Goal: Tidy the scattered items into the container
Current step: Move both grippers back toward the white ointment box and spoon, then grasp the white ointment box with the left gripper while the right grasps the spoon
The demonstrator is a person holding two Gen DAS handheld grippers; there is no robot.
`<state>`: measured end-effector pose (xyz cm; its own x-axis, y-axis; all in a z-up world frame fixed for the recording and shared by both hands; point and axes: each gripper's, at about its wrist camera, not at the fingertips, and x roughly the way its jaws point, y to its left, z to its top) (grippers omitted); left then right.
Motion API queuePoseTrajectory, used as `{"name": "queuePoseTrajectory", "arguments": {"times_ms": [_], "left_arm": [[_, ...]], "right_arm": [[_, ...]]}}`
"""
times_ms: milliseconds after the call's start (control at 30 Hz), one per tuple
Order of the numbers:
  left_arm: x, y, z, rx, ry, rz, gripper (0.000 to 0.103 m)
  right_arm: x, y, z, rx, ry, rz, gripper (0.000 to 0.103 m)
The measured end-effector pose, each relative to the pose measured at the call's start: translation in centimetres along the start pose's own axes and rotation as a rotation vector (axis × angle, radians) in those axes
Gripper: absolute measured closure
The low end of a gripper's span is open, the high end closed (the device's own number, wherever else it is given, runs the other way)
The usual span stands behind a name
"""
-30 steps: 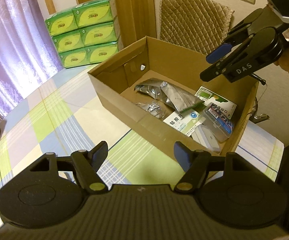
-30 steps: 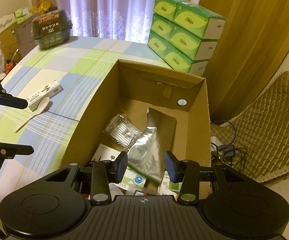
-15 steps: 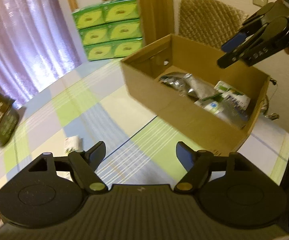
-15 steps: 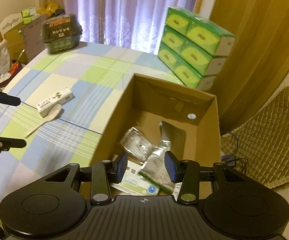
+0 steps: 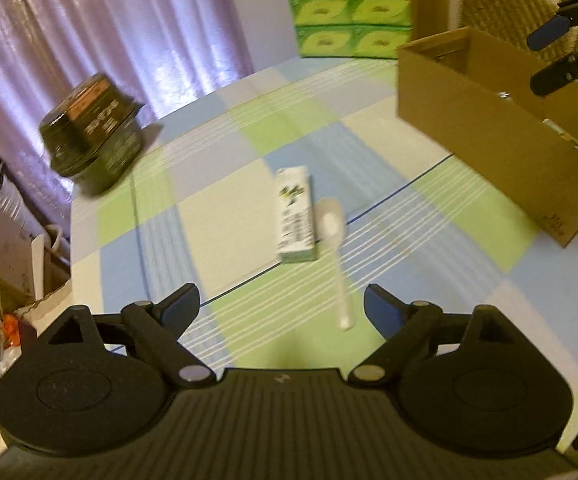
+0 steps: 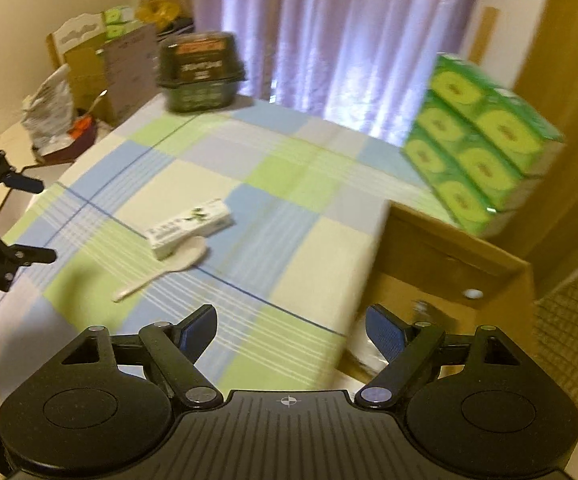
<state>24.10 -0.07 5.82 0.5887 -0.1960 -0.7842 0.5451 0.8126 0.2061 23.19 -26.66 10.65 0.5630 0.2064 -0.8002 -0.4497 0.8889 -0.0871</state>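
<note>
1. A small white-and-green carton (image 5: 295,214) and a white spoon (image 5: 335,248), touching, lie on the checked counter (image 5: 217,136), well apart from the cardboard box (image 5: 489,136).
2. Left gripper (image 5: 281,304), jaws apart and empty, should straddle the carton's narrow sides.
3. Right gripper (image 6: 291,330), spread and empty, hangs at the box.

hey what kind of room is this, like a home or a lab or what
Most likely a lived-in home dining area: a table under a checked blue-and-green tablecloth, sheer purple curtains at the window, a stack of green tissue boxes and a quilted chair beside it.
</note>
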Motion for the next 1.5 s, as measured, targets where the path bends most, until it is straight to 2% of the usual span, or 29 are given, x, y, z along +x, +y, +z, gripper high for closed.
{"name": "queuePoseTrajectory", "arguments": {"times_ms": [233,500,600,667,800,833,867,900,967,1100,1300,1333,1400,1433,1500], "left_arm": [[3.9,1.5,0.3,-0.012,-0.017,-0.031,0.016],[10.4,1.2,2.2,0.055,-0.045,-0.098,0.021],[12.8,0.9,2.6,0.095,-0.032,-0.114,0.028],[14.2,0.8,2.9,0.120,-0.019,-0.127,0.039],[16.3,1.2,3.1,0.125,-0.006,-0.153,0.044],[16.7,1.4,3.1,0.119,-0.003,-0.162,0.049],[17.0,1.6,3.1,0.114,0.002,-0.169,0.060],[17.3,1.7,3.1,0.109,0.011,-0.173,0.066],[17.4,2.0,2.9,0.100,0.017,-0.176,0.069],[16.0,2.8,1.5,0.066,0.045,-0.130,0.070],[12.5,3.8,-2.3,-0.011,0.072,-0.082,0.070],[12.1,4.1,-2.8,-0.027,0.074,-0.082,0.069],[11.6,4.5,-3.5,-0.054,0.067,-0.092,0.065],[11.4,4.7,-3.8,-0.065,0.061,-0.093,0.060],[11.1,5.1,-4.1,-0.080,0.052,-0.092,0.059]], "right_arm": [[5.8,3.3,1.0,0.010,0.048,0.081,0.016],[12.4,3.8,1.5,0.053,0.109,0.112,0.017],[14.4,3.4,1.9,0.075,0.120,0.114,0.017],[15.3,3.2,2.0,0.091,0.121,0.115,0.017],[16.9,2.6,2.4,0.124,0.123,0.127,0.017],[17.2,2.5,2.5,0.134,0.122,0.134,0.017],[17.4,2.4,2.5,0.145,0.121,0.141,0.017],[17.7,2.4,2.6,0.160,0.120,0.150,0.017],[18.0,2.4,2.7,0.188,0.114,0.168,0.017],[18.9,3.5,3.2,0.234,0.118,0.203,0.017],[20.9,5.4,4.0,0.308,0.130,0.186,0.017],[21.3,5.7,4.1,0.327,0.134,0.176,0.021],[22.2,5.8,4.3,0.370,0.147,0.159,0.035],[22.6,5.8,4.3,0.393,0.151,0.147,0.035],[23.2,6.0,4.4,0.414,0.158,0.115,0.035]]}}
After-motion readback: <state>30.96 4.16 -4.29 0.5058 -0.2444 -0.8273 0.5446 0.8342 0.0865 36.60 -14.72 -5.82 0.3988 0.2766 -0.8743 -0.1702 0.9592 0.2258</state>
